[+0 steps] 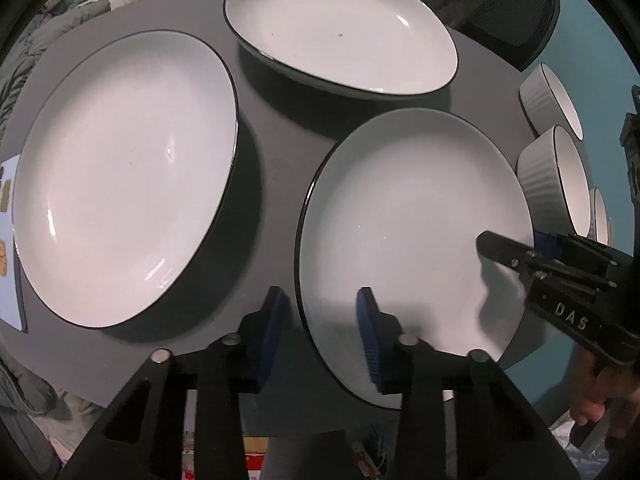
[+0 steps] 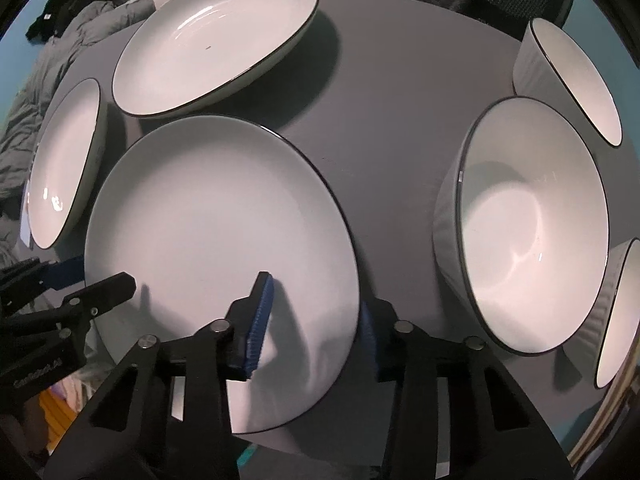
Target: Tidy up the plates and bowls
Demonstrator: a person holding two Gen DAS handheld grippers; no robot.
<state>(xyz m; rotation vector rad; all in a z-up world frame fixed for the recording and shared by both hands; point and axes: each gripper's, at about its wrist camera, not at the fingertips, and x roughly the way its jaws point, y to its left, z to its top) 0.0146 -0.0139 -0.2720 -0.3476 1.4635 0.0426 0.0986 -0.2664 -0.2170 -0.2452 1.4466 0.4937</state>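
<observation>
A white plate with a dark rim (image 1: pixel 416 216) (image 2: pixel 216 216) lies at the near side of the round grey table (image 1: pixel 280 140), and both grippers are on it. My left gripper (image 1: pixel 320 294) straddles its left rim, one blue pad outside and one over the white inside, with a gap still showing. My right gripper (image 2: pixel 324 292) straddles the opposite rim the same way, its outer pad close against the edge. Each gripper shows in the other's view: the right gripper (image 1: pixel 512 240), the left gripper (image 2: pixel 100 272). Two more plates (image 1: pixel 124 176) (image 1: pixel 340 28) lie to the left and at the back.
Ribbed white bowls (image 2: pixel 536 220) (image 2: pixel 572 80) (image 2: pixel 620 312) stand along the table's right side, close to the held-over plate. A dark mesh chair (image 1: pixel 512 8) stands behind the table. Quilted bedding (image 2: pixel 60 52) lies to the left. A person's hand (image 1: pixel 592 400) holds the right gripper.
</observation>
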